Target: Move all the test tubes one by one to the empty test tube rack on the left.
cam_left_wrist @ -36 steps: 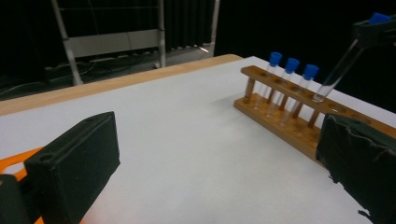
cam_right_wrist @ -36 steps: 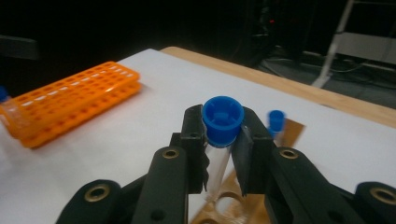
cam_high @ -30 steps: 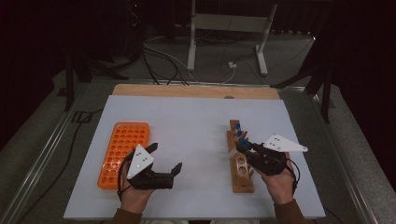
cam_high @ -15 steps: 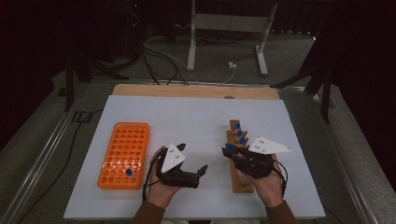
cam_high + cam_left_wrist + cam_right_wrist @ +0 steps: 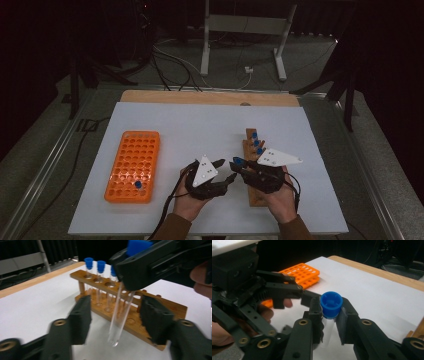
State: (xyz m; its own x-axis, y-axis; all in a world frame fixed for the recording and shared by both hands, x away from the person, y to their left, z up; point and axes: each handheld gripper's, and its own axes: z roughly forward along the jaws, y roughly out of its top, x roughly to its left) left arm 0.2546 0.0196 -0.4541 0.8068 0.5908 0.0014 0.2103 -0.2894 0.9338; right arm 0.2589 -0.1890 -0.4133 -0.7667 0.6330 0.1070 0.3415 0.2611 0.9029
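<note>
I have the right gripper (image 5: pixel 239 165) clamped on a test tube (image 5: pixel 120 315), its jaws pinching the glass just under the blue cap (image 5: pixel 331 303). The tube is a clear, slim glass cylinder with a rounded bottom, empty as far as I can see, and its cap is a ribbed bright blue plug with a recessed top. It hangs upright in the air above the white table mat (image 5: pixel 200 130), just in front of the wooden rack (image 5: pixel 160 305), not seated in any hole. My left gripper (image 5: pixel 226 172) has just been closing its jaws, and they now stand half-wide on either side of the tube's lower part; in the left gripper view both ridged pads (image 5: pixel 153 320) are apart from the glass, so nothing is gripped there. Three more blue-capped tubes (image 5: pixel 100 280) stand upright at the far end of the wooden rack. Well to the left lies the orange plastic rack (image 5: pixel 134 165), with one blue-capped tube (image 5: pixel 138 184) in a near hole.
</note>
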